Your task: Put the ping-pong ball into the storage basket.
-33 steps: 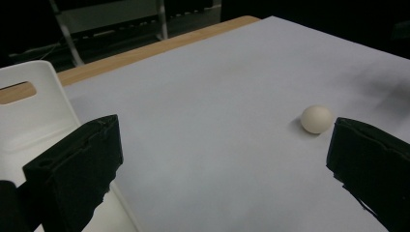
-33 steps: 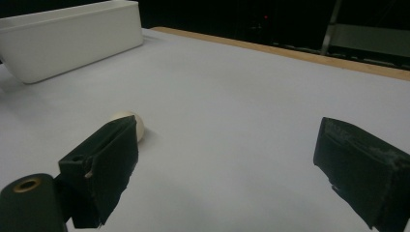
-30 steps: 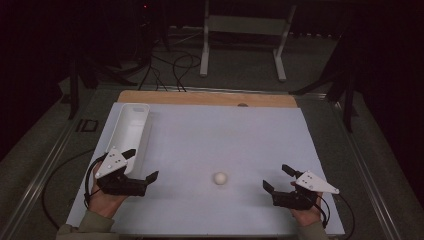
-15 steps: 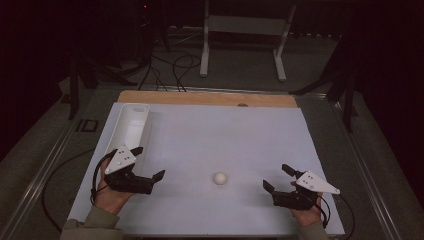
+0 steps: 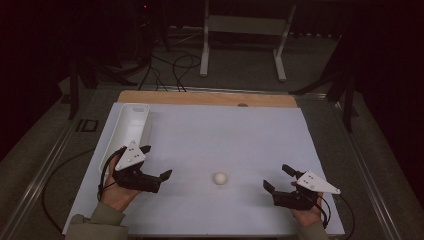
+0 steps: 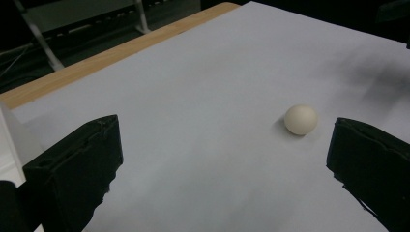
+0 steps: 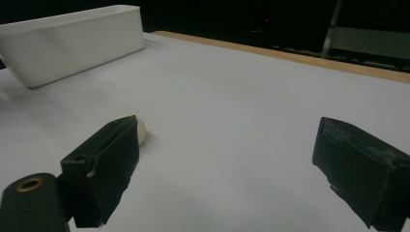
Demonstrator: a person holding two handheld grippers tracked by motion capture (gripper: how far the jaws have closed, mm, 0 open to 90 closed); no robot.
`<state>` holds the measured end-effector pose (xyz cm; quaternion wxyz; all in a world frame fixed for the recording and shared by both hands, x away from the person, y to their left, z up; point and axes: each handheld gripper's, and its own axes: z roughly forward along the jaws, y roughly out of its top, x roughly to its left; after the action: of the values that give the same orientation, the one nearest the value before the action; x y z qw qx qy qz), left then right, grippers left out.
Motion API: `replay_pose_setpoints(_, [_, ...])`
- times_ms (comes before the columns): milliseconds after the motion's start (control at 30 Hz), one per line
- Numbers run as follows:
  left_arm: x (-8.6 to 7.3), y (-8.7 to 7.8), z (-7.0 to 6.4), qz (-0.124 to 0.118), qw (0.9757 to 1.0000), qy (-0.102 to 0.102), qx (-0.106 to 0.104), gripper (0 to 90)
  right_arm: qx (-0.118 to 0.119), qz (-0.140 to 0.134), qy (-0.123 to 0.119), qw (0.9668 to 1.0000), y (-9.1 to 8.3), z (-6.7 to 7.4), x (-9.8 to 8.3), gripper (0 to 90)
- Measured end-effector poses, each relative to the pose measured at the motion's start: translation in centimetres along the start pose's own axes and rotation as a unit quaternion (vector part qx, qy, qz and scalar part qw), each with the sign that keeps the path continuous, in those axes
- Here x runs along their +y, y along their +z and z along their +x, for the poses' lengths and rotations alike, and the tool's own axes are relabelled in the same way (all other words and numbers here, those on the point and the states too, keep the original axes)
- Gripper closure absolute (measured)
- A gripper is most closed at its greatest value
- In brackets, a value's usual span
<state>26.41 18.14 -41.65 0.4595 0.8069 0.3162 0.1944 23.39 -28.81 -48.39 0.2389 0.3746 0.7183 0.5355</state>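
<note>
On the white bench [image 5: 210, 135], a small pale ball [image 5: 220, 178] lies by itself, near the front and about in the middle. Nothing is touching it. The left tongs [image 5: 156, 161] are open wide, with nothing between the jaws, and they point toward the ball from its left side. In the left gripper view the ball [image 6: 300, 119] sits ahead on the sheet, close to the right-hand jaw but not between the two yet. The right tongs [image 5: 277, 178] are open too and hold nothing; they rest low near the front right corner, a bit away from the ball. A long white tray [image 5: 127, 131] lies along the left edge of the bench, behind the left hand [image 5: 117, 190], and as far as I can see nothing is in it. So I think the job (most likely picking up the ball and putting it in the tray) has hardly begun. The ball is not grabbed, not lifted and not in the tray. All of that is left to do.
</note>
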Motion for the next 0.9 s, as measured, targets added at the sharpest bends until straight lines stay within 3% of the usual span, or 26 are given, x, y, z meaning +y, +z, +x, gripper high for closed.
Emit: replay_pose_setpoints(900, [1.4, 3.2, -1.5, 0.016, 0.9993, 0.019, -0.027, 0.0, -0.006, 0.000, 0.003, 1.0000, 0.0, -0.1, 0.0, 7.9])
